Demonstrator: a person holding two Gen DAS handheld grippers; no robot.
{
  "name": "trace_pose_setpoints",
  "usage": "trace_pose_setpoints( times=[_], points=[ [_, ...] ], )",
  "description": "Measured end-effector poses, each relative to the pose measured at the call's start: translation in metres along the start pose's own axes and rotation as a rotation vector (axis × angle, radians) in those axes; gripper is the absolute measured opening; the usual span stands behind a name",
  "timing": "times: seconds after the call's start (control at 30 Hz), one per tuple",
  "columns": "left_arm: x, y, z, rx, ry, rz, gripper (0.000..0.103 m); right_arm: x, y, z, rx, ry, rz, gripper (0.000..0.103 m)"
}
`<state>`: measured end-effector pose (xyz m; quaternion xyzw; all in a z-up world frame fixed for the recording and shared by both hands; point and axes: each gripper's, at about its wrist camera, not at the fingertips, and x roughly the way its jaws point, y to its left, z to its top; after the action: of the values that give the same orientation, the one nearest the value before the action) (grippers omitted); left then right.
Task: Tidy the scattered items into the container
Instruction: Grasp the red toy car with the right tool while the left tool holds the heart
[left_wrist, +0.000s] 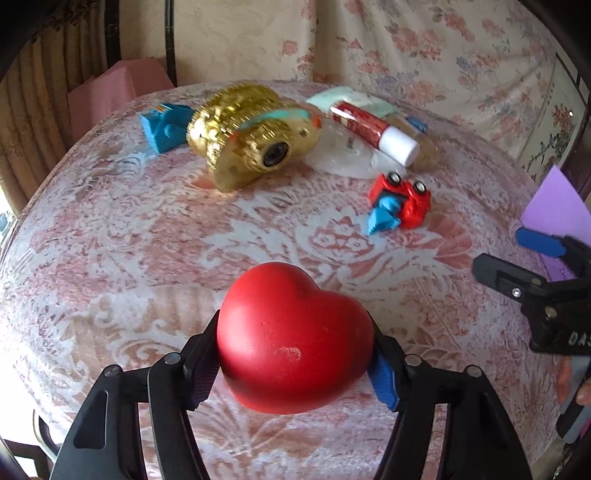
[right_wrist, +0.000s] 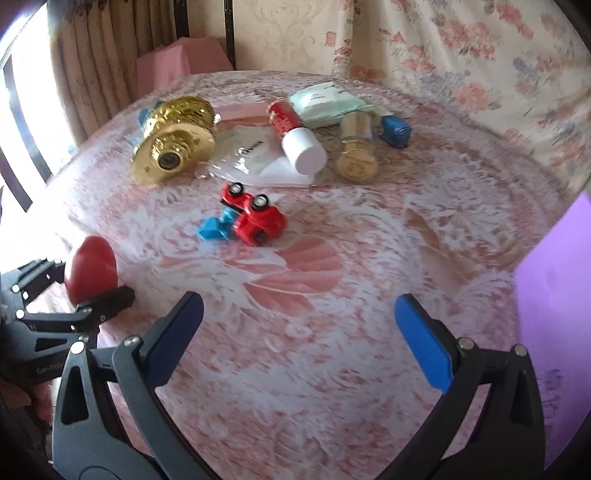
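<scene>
My left gripper (left_wrist: 295, 354) is shut on a red heart (left_wrist: 291, 343) and holds it above the patterned tablecloth; the heart also shows in the right wrist view (right_wrist: 90, 267). My right gripper (right_wrist: 299, 332) is open and empty over the cloth, and shows at the right edge of the left wrist view (left_wrist: 517, 254). A purple container (right_wrist: 554, 314) stands at the right. A red and blue toy car (right_wrist: 245, 218) lies upside down mid-table. A gold toy (right_wrist: 173, 140), a red tube with white cap (right_wrist: 295, 136) and a gold jar (right_wrist: 356, 151) lie farther back.
A blue block (left_wrist: 164, 125) sits left of the gold toy. A white sachet (right_wrist: 255, 155), a pale green packet (right_wrist: 325, 99) and a small blue packet (right_wrist: 397, 131) lie at the back. A pink cushion (right_wrist: 177, 66), curtains and floral fabric stand behind the table.
</scene>
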<state>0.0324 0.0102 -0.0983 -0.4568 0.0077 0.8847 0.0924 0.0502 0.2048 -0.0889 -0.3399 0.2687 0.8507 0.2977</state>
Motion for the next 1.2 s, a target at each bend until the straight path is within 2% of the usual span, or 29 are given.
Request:
trace_pose_setpoints(
  times=[0.13, 0.23, 0.4, 0.5, 0.6, 0.77, 0.93, 1.0, 1.03, 1.1, 1.13, 1.2],
  points=[
    [0.004, 0.012, 0.001, -0.002, 0.011, 0.019, 0.068, 0.015, 0.008, 0.016, -0.021, -0.009, 0.086, 0.089],
    [0.008, 0.015, 0.000, -0.007, 0.024, 0.015, 0.068, 0.035, 0.021, 0.029, -0.119, 0.018, 0.143, 0.089],
    [0.009, 0.021, 0.000, -0.010, 0.025, 0.026, 0.068, 0.061, 0.038, 0.041, -0.316, 0.074, 0.179, 0.088],
    [0.009, 0.026, -0.002, -0.027, 0.026, 0.026, 0.068, 0.071, 0.043, 0.045, -0.371, 0.097, 0.206, 0.087],
    [0.010, 0.026, -0.001, -0.024, 0.025, 0.027, 0.068, 0.076, 0.043, 0.048, -0.391, 0.100, 0.227, 0.086],
    [0.011, 0.024, -0.001, -0.006, 0.024, 0.031, 0.068, 0.080, 0.045, 0.056, -0.419, 0.078, 0.207, 0.086],
    [0.012, 0.023, -0.001, 0.003, 0.024, 0.033, 0.069, 0.089, 0.041, 0.059, -0.434, 0.100, 0.240, 0.086],
    [0.012, 0.023, 0.000, 0.005, 0.023, 0.034, 0.069, 0.090, 0.043, 0.057, -0.442, 0.109, 0.263, 0.081],
    [0.012, 0.023, 0.000, 0.007, 0.022, 0.036, 0.069, 0.090, 0.044, 0.056, -0.448, 0.109, 0.264, 0.076],
    [0.012, 0.023, 0.000, 0.009, 0.022, 0.039, 0.069, 0.089, 0.045, 0.056, -0.453, 0.101, 0.257, 0.061],
    [0.013, 0.023, 0.001, 0.010, 0.022, 0.040, 0.069, 0.087, 0.045, 0.056, -0.443, 0.099, 0.252, 0.045],
    [0.013, 0.024, 0.001, 0.015, 0.023, 0.041, 0.069, 0.084, 0.042, 0.056, -0.418, 0.111, 0.262, 0.042]
  ],
)
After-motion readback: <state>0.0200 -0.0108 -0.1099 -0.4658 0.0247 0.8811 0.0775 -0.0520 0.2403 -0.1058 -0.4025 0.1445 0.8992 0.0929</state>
